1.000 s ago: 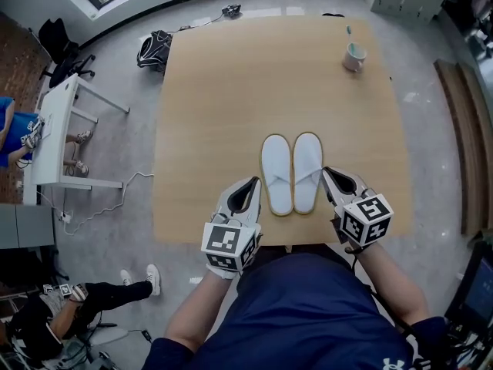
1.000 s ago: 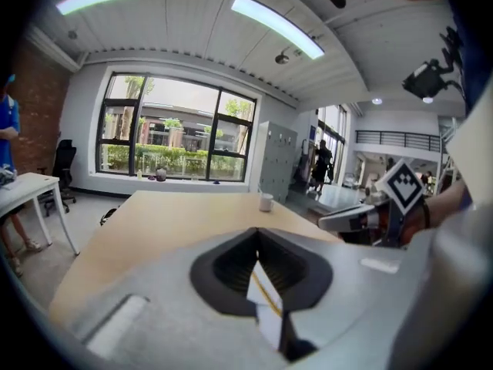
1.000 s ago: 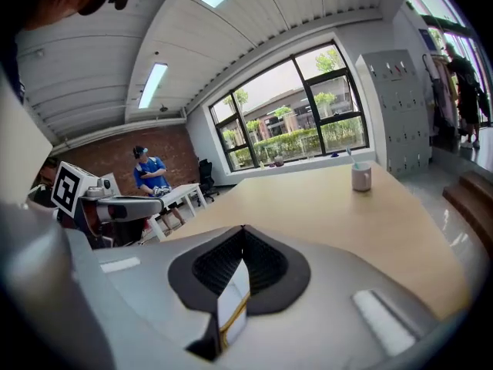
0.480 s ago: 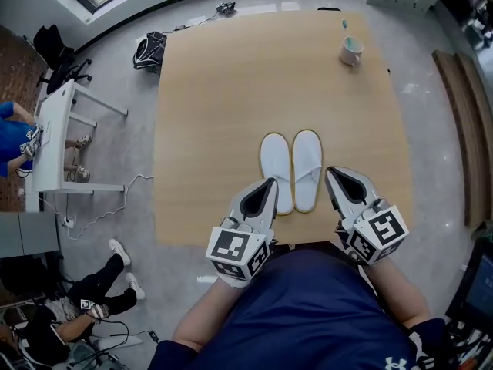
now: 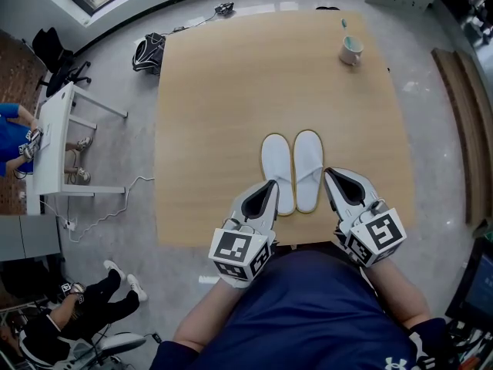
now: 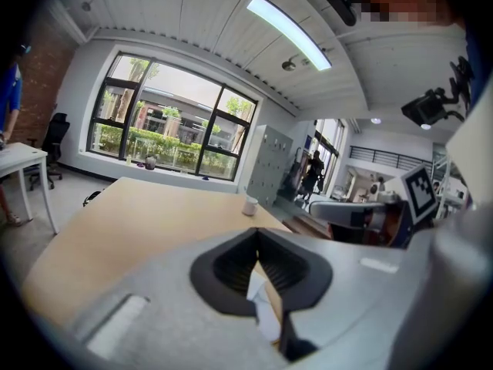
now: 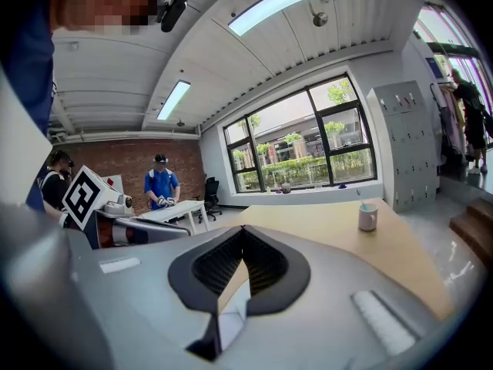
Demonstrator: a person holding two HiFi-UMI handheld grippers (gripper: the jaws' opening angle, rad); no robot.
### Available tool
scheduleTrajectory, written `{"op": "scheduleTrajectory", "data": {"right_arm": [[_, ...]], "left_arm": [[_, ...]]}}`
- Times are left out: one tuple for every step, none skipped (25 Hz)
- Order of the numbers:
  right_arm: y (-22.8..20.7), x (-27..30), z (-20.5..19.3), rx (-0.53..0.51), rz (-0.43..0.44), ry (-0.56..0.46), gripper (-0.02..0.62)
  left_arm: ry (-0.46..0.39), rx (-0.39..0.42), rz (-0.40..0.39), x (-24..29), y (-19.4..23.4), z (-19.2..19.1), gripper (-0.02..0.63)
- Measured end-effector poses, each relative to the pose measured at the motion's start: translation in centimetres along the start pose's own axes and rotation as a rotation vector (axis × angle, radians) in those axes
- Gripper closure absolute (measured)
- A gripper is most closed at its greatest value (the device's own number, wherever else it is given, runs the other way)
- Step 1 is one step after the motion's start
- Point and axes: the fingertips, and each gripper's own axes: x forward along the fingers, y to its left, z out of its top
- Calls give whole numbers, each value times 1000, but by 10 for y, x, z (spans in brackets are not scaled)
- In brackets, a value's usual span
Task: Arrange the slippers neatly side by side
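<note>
Head view: two white slippers (image 5: 292, 172) lie side by side, touching, near the table's (image 5: 223, 91) front edge, left gripper (image 5: 269, 184) and right gripper (image 5: 330, 173) flanking the heels. Left gripper view: jaws pressed together, empty. Right gripper view: jaws also together, nothing held.

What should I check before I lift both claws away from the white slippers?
1. White fabric slippers side by side on the tan wooden table, toes level: ok.
2. Left claw shut, holding nothing: ok.
3. Right claw shut, holding nothing: ok.
4. Left claw clear of the nearest slipper: cannot tell; they overlap in the head view.
5. White mug far from both claws: ok.
</note>
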Motion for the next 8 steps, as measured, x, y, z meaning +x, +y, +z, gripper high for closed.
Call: {"op": "scheduleTrajectory", "data": {"right_arm": [[0, 0, 0, -6, 5, -4, 589], [0, -1, -1, -13, 9, -5, 589], [0, -2, -2, -16, 10, -4, 589], [0, -2, -3, -16, 9, -3, 589], [0, -2, -4, -13, 8, -3, 589], [0, -2, -5, -10, 7, -4, 589], [0, -2, -5, -6, 6, -5, 589], [0, -2, -6, -1, 5, -7, 589]], "left_arm": [[1, -1, 1, 0, 0, -1, 600], [2, -1, 1, 0, 0, -1, 600], [2, 0, 1, 0, -1, -1, 600], [3, 1, -1, 0, -1, -2, 600], [4, 3, -2, 0, -1, -2, 600], [5, 3, -3, 1, -1, -3, 600], [5, 3, -3, 1, -1, -4, 600], [6, 4, -3, 1, -1, -5, 600]]}}
